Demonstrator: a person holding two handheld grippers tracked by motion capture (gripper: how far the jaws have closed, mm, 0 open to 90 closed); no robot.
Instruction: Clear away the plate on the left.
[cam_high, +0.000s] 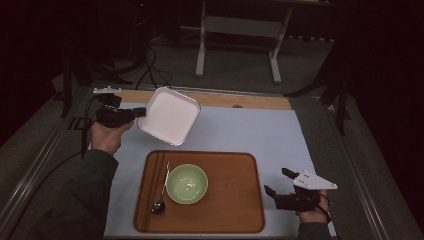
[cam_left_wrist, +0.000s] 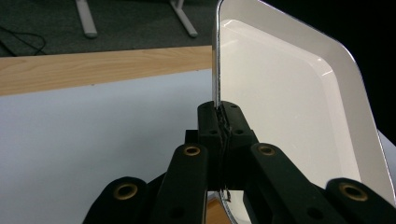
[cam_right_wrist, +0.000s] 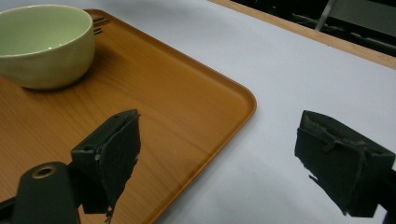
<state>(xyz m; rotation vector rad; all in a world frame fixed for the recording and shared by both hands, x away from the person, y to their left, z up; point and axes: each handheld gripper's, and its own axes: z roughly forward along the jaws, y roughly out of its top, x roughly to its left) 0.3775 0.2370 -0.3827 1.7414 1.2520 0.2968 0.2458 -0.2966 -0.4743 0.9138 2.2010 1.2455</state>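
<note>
At the bottom edge of the high view, nearest the camera, the person's left sleeve (cam_high: 75, 200) fills the lower left corner, with the right hand (cam_high: 312, 212) in the lower right. The white table surface (cam_high: 250, 132) spreads across the middle of the frame, with a wooden strip along its far edge. On it, in the lower centre, lies the brown wooden tray (cam_high: 230, 200), its near right corner also seen in the right gripper view. The white square plate (cam_high: 167, 116) hangs tilted above the table in the upper left of the frame, well clear of the tray. The left gripper (cam_high: 136, 113) pinches the plate's rim; in the left gripper view its two jaws are pressed tight on the thin edge, the plate standing on edge. The right gripper (cam_high: 280, 182) sits just right of the tray, jaws spread wide with nothing between them. A pale green bowl (cam_high: 186, 183) stands on the tray's left half. Beside it to the left lie a spoon (cam_high: 161, 200) and dark chopsticks (cam_high: 152, 185).
</note>
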